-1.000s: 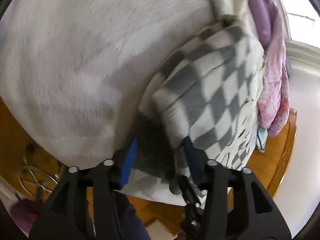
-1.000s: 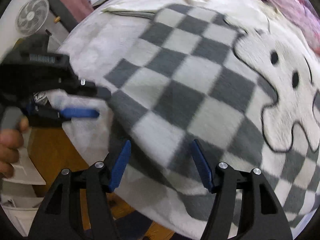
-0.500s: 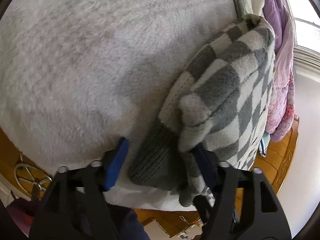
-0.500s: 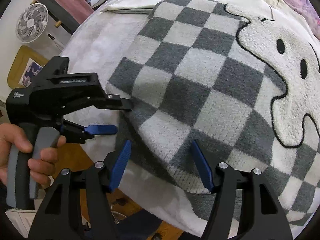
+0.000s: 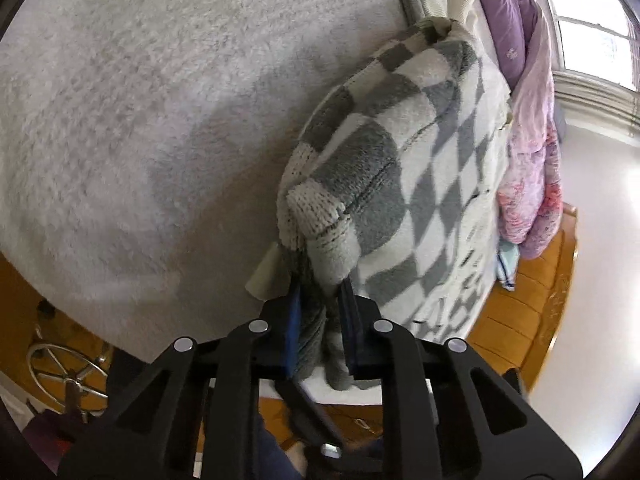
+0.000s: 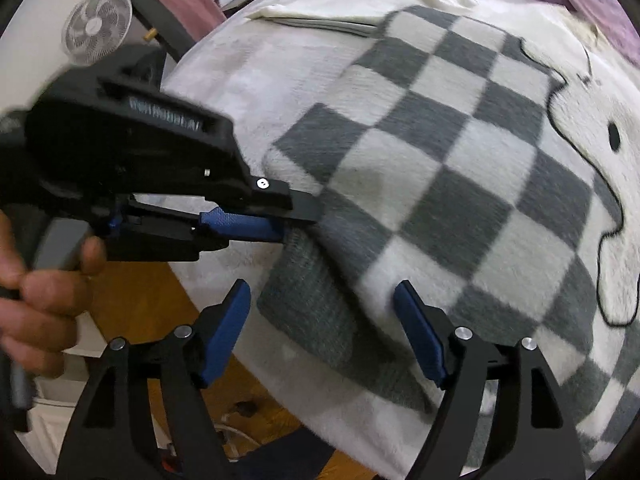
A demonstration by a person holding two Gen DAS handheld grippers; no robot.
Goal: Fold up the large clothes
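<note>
A grey-and-white checkered sweater (image 6: 460, 168) with a white cartoon figure lies on a white fleece blanket (image 5: 160, 120) on a bed. My left gripper (image 5: 322, 312) is shut on the sweater's grey ribbed hem corner (image 5: 316, 240) and lifts it a little. It also shows in the right wrist view (image 6: 296, 216), clamped on that corner at the sweater's left edge. My right gripper (image 6: 322, 336) is open and empty, its blue pads on either side of the grey ribbed hem (image 6: 312, 304) near the bed's front edge.
Purple and pink bedding (image 5: 532, 152) is piled along the far side of the bed. A white fan (image 6: 98, 34) stands beyond the bed on the left. Orange wooden floor (image 6: 136, 304) and a chair base (image 5: 68, 368) lie below the bed edge.
My left gripper has shut on the sweater's hem corner, which it straddled open half a second ago. My right gripper has moved closer to the hem, still open.
</note>
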